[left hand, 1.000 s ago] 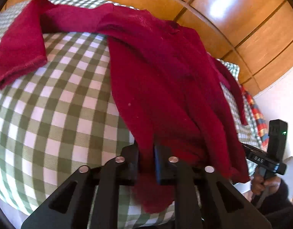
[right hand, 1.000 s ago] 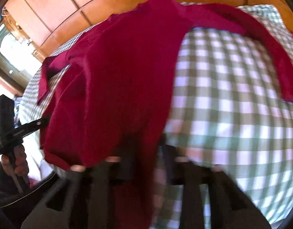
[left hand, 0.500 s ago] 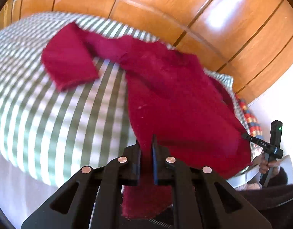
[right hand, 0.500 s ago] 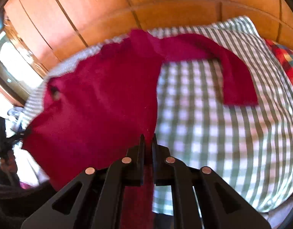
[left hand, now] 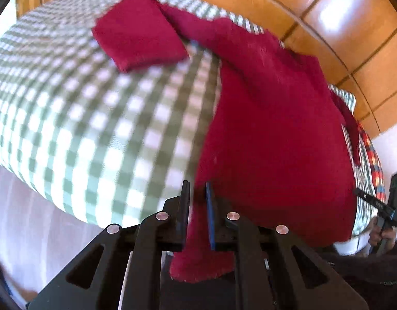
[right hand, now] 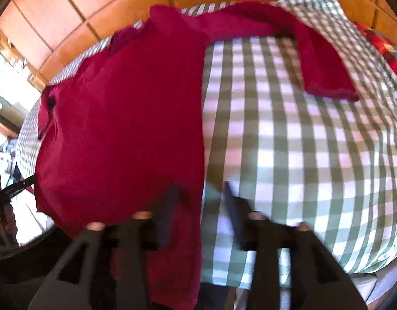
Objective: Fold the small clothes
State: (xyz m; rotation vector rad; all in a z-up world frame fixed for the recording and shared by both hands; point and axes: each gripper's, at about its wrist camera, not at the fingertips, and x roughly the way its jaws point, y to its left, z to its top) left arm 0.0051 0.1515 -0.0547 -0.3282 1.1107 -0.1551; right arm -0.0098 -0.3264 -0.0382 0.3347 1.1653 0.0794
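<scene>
Lying spread over a green-and-white checked bedspread (left hand: 100, 129), a dark red sweater (left hand: 275, 134) has its body running toward the near edge of the bed, its hem hanging over that edge. One sleeve (left hand: 139, 38) stretches sideways across the checks and ends in a flat cuff. The left gripper (left hand: 197, 206) has its fingers pinched closed on the hem corner, with red cloth passing between them and hanging below. The right gripper (right hand: 199, 206) is blurred; its jaws are opening, standing apart with the other hem corner (right hand: 180, 245) between them, the right finger clear of the cloth over the checks. Wooden panels (left hand: 314, 7) rise behind the bed. A patterned red, blue and orange cloth (right hand: 384, 49) shows at the bed's far corner.
</scene>
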